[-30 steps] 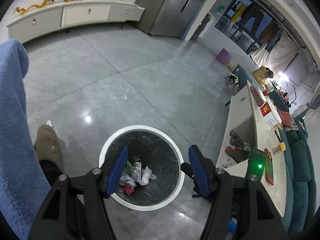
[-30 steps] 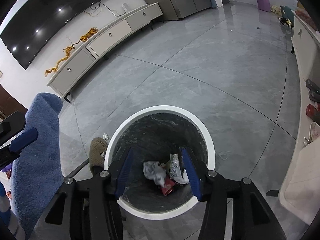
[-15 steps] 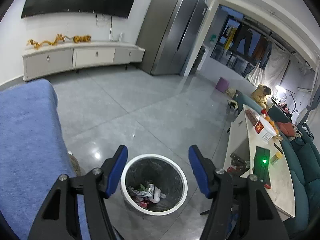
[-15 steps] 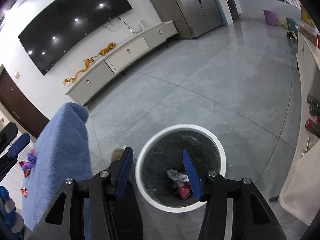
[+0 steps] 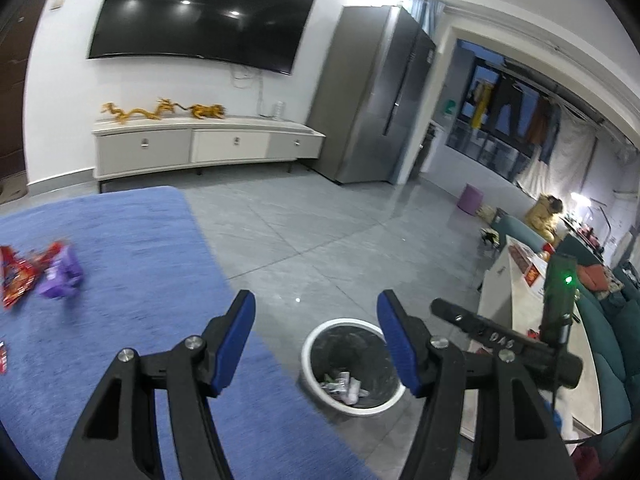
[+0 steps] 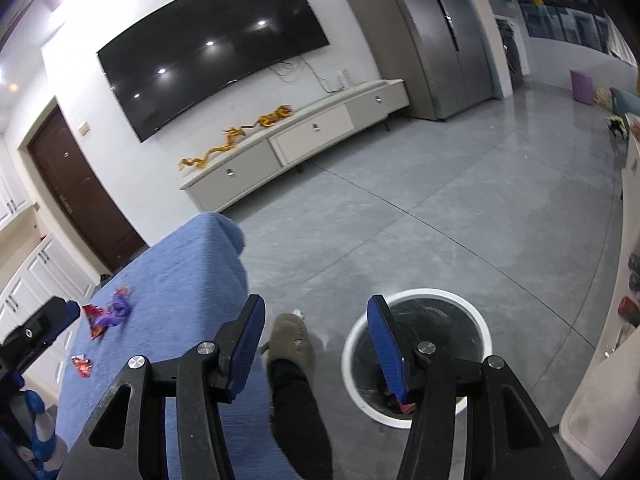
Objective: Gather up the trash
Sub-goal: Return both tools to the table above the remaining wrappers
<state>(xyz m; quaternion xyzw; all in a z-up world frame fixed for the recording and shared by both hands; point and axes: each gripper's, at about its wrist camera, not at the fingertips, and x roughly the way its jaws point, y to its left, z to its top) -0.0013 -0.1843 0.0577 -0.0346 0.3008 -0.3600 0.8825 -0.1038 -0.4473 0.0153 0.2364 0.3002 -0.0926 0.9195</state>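
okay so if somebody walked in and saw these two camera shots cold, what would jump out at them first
Probably the big dark wall TV above the long white cabinet with its golden dragon figures. Nearer, red and purple wrappers litter the blue cloth surface on the left. A white-rimmed trash bin, wrappers inside, stands on the grey floor beyond both open, empty grippers.

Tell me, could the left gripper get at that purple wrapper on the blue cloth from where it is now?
Probably yes. The left gripper is open and empty, and the purple wrapper lies uncovered on the blue cloth, off to its left beside red wrappers. Nothing stands between them.
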